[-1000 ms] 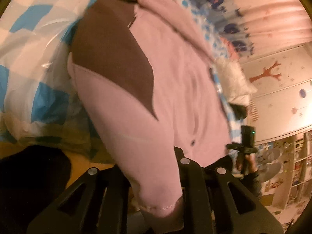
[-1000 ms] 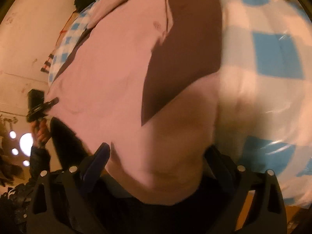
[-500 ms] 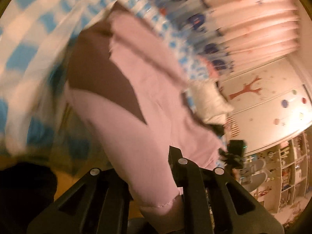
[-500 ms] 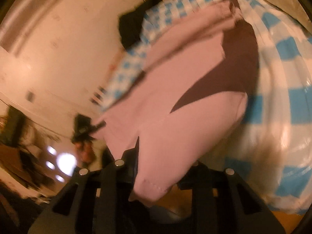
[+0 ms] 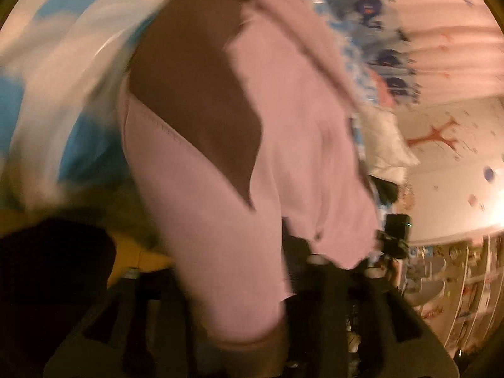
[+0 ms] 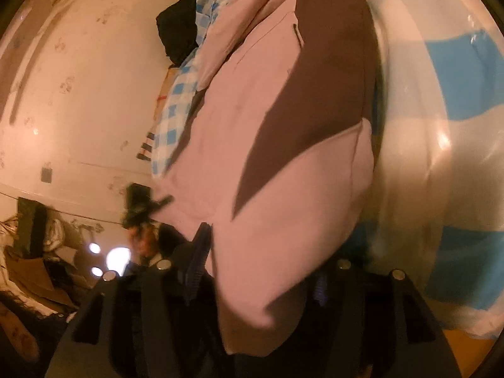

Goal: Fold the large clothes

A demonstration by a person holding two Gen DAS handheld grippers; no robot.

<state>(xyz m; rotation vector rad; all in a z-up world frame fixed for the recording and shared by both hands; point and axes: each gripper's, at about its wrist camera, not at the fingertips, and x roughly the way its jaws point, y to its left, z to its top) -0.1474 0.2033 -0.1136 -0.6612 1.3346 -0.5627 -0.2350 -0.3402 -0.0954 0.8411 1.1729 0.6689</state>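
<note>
A large pink garment with dark brown panels (image 5: pixel 283 119) lies stretched over the blue-and-white checked bed cover (image 5: pixel 56 63). My left gripper (image 5: pixel 239 308) is shut on one pink end of the garment, which hangs down between its fingers. My right gripper (image 6: pixel 261 286) is shut on the other pink end (image 6: pixel 283 236) of the same garment. Each gripper shows small in the other's view: the right one in the left wrist view (image 5: pixel 395 236), the left one in the right wrist view (image 6: pixel 141 204). The fingertips are hidden by cloth.
The checked cover (image 6: pixel 456 94) fills the side of the right wrist view. A white pillow (image 5: pixel 384 145) and a dark item (image 5: pixel 384 189) lie past the garment. A black bundle (image 6: pixel 179 28) sits at the bed's far end. Shelves (image 5: pixel 466 283) stand by the wall.
Both grippers have swung with the garment ends held; the views tilted back toward the bed and the cloth sits closer and larger. The frames are blurred by motion.
</note>
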